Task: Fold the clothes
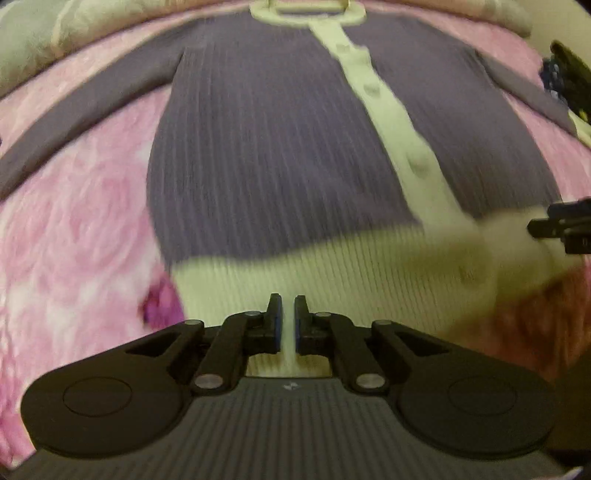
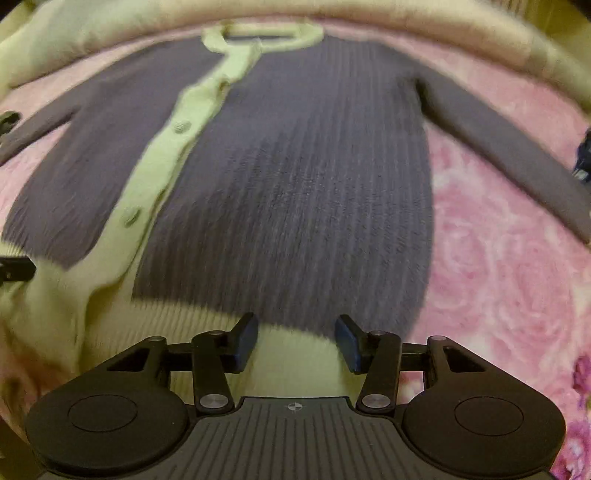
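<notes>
A purple ribbed cardigan (image 1: 266,147) (image 2: 295,184) with a cream button placket, collar and hem lies front up on a pink floral blanket. Its sleeves are spread to both sides. My left gripper (image 1: 288,321) is shut on the cream hem (image 1: 332,273), with a strip of cloth pinched between its blue pads. My right gripper (image 2: 297,343) stands open over the same hem (image 2: 291,358) further along; the cream cloth lies between its pads, which do not press on it. At the right edge of the left wrist view, the hem bunches up by the right gripper's fingers (image 1: 561,227).
The pink floral blanket (image 1: 74,221) (image 2: 498,258) spreads out around the cardigan. Pale bedding (image 1: 55,33) (image 2: 369,14) is heaped beyond the collar. A dark object (image 1: 569,81) lies by the end of one sleeve.
</notes>
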`<state>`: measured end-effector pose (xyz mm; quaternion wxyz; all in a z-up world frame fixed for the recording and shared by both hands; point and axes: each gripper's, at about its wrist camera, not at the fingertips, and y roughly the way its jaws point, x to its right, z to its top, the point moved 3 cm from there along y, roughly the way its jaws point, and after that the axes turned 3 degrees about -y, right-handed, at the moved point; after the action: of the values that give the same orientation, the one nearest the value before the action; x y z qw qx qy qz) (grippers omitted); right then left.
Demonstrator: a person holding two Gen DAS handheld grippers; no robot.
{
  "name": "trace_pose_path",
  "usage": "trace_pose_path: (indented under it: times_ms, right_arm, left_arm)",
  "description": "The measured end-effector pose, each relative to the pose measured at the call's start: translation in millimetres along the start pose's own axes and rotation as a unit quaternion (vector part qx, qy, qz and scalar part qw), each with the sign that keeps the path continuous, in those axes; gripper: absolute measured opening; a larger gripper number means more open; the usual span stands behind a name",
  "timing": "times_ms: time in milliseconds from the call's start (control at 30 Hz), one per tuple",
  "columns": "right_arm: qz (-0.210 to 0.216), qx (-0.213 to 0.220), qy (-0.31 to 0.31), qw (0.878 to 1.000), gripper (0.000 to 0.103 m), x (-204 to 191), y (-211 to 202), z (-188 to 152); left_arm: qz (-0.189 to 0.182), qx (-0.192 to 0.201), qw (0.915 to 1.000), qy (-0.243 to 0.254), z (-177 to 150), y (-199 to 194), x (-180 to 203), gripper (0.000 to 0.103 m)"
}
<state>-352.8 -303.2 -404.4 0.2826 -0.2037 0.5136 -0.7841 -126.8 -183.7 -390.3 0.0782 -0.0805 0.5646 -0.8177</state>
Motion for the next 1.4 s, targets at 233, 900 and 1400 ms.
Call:
trace_pose_path:
  times_ms: [233, 900, 1400]
  right_arm:
    - [0.044, 0.026, 0.022, 0.998, 0.049, -1.8, -26.8, 14.3]
    - [0.050, 0.077, -0.029, 0.995, 0.049, -10.4, -21.6, 48.2]
    - [0.049, 0.001, -0.072, 0.996, 0.049, -1.3, -15.4, -20.2]
  left_arm:
    - [-0.125, 0.068, 0.9898, -0.007, 41.2, -15.1, 32.4, 0.004]
    - [-0.064, 0.107, 0.9921, -0.008, 51.1, -0.4, 13.5, 0.006]
    - [-0.022, 0.024, 0.9992, -0.024, -22.9, -3.2, -0.7, 0.005]
